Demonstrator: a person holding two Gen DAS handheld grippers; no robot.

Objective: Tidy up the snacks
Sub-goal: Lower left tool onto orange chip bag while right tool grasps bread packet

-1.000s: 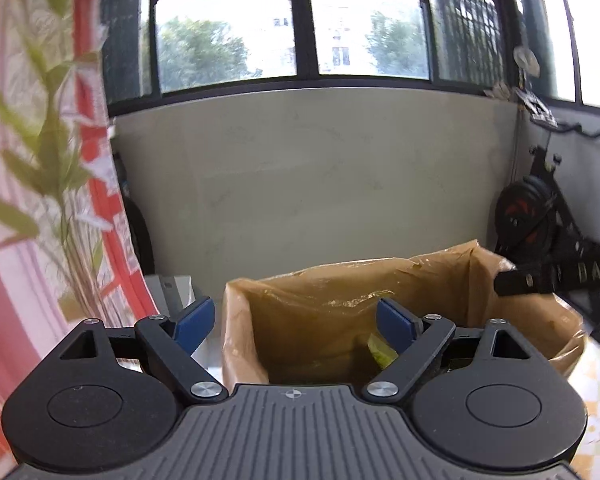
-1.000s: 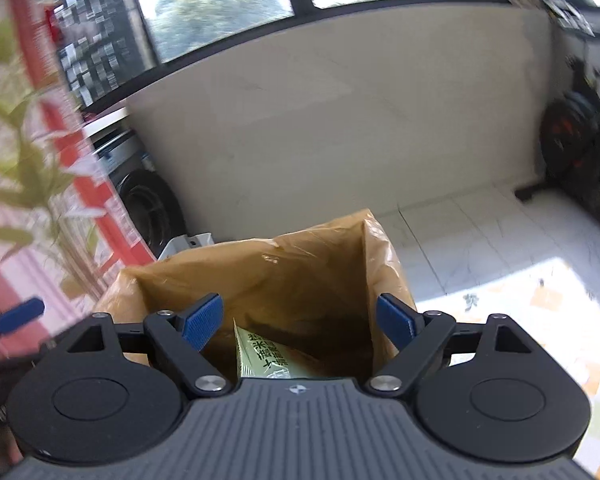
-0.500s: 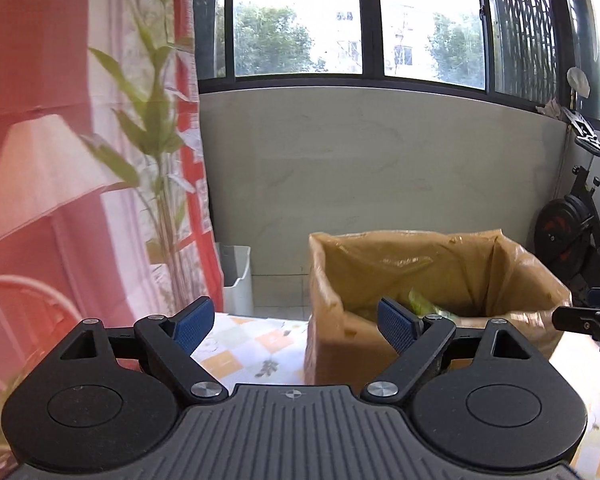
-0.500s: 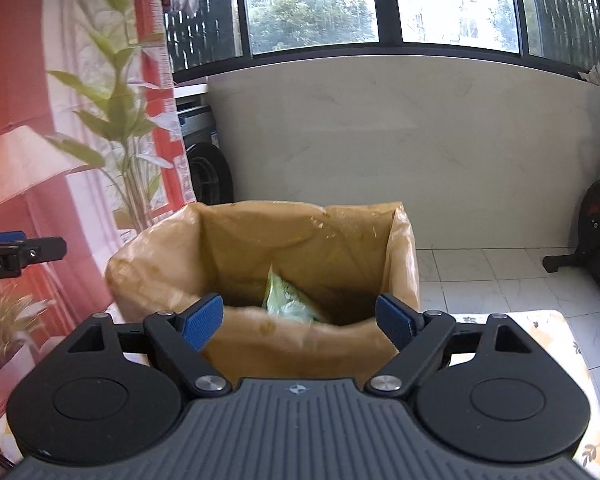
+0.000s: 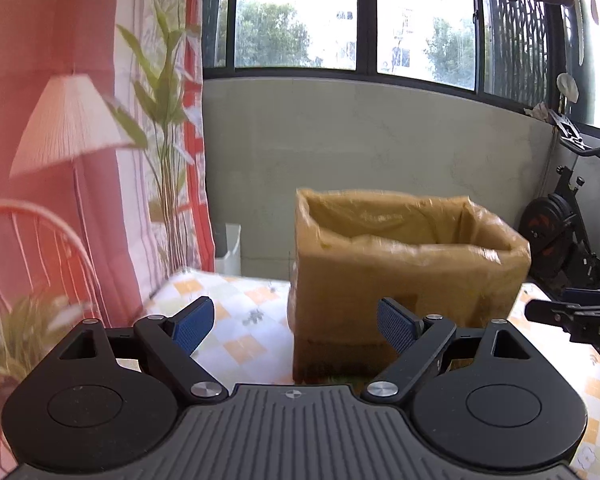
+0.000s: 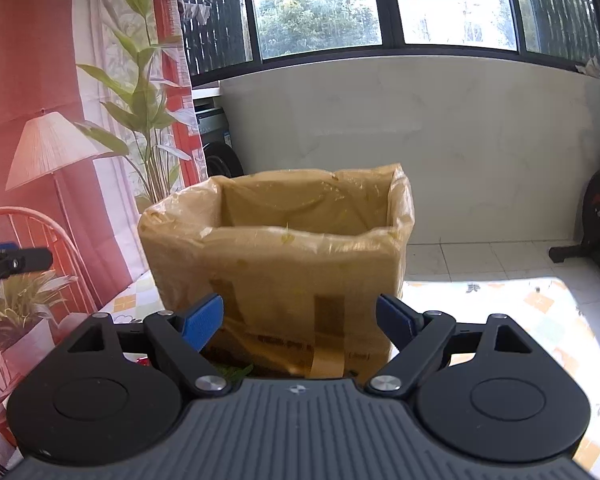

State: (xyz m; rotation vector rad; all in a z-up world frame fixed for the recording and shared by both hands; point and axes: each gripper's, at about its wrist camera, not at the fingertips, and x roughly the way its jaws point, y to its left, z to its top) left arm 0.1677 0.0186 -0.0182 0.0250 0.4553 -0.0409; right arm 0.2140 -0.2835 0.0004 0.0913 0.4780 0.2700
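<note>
- Two grippers, the left gripper (image 5: 290, 322) and the right gripper (image 6: 299, 320), both have their jaws wide apart with nothing in them.
- Each one sits in front of the box (image 6: 284, 264), near it but not touching. I think they are free so they can go pick up the next snack.
- One green snack (image 6: 232, 372) pokes out at the foot of the box, just behind the right gripper's body. Most of it is hidden.
- Snacks inside the box can't be seen from here, because the front wall hides them.
- One see-through yellow bag (image 5: 412, 220) lines the box and folds over its rim, likely to keep the box clean.
- Tape (image 6: 328, 356) runs down the front of the box. Small print sits beside it, too blurry to read.
- Right of the box, the other gripper shows the letters "DAS" on its side.
- Under the box is a checked cloth (image 5: 236, 312) on the table.
</note>
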